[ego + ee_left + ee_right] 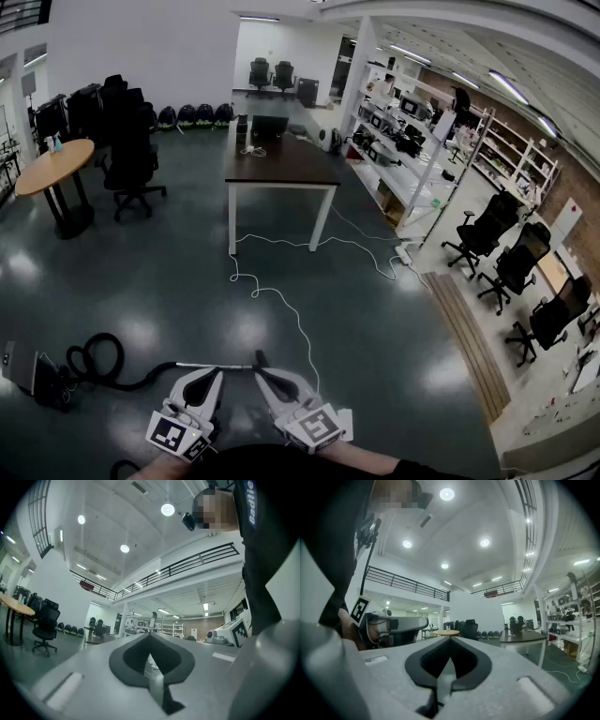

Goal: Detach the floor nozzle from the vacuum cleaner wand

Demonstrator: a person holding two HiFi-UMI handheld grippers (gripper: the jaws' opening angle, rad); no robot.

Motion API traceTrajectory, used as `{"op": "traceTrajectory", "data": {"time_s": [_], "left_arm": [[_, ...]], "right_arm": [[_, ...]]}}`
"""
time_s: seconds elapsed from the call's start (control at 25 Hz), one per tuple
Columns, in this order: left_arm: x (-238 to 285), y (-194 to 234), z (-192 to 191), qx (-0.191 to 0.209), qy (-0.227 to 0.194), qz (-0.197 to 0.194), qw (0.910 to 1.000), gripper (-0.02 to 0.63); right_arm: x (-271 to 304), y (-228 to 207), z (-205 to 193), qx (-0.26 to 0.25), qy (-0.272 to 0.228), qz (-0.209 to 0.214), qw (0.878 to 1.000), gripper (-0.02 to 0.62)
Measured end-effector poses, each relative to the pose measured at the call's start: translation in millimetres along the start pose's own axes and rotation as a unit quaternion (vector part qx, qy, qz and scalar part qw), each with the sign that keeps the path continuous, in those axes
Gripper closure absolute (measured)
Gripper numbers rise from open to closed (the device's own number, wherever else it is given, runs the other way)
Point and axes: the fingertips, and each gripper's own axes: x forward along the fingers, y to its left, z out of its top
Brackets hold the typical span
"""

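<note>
**Head view.** A dark-topped bench (281, 171) on white legs stands in the middle of a wide hall with a glossy dark floor (375, 328). Left of the bench are a round wooden table (54, 167) and black office chairs (131, 155). Right of it run white shelves (412, 159). A white cable (281, 300) snakes from the bench's legs toward the person.

Well on the near side of the bench lies the vacuum cleaner. Its body (28, 375) is far to the left, its black hose (94, 356) is coiled beside it, and its thin wand (187, 366) lies flat on the floor. The small dark piece at the wand's right end is the floor nozzle (261, 358), too small to make out in detail.

The left gripper (216, 373) and right gripper (262, 375) are side by side at the bottom edge, their tips just short of the wand. Whether they touch it cannot be told.

**Left gripper view.** The grey fingers (84, 667) are together at the tip, with nothing between them. The bench shows far ahead. The other gripper's marker cube is at the right.

**Right gripper view.** Its fingers (511, 677) are likewise closed and empty. The bench is ahead to the right, the round table is straight ahead, and the left gripper is at the left.
</note>
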Motion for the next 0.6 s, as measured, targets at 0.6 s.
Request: {"op": "traceTrajectory", "data": {"time_s": [0.6], "left_arm": [[-6.2,-14.5,-4.6,0.002,0.006,-0.01,0.9999,0.606]], "right_arm": [[-9.3,8.0,0.3,0.003,-0.006,0.012,1.0,0.595]]}}
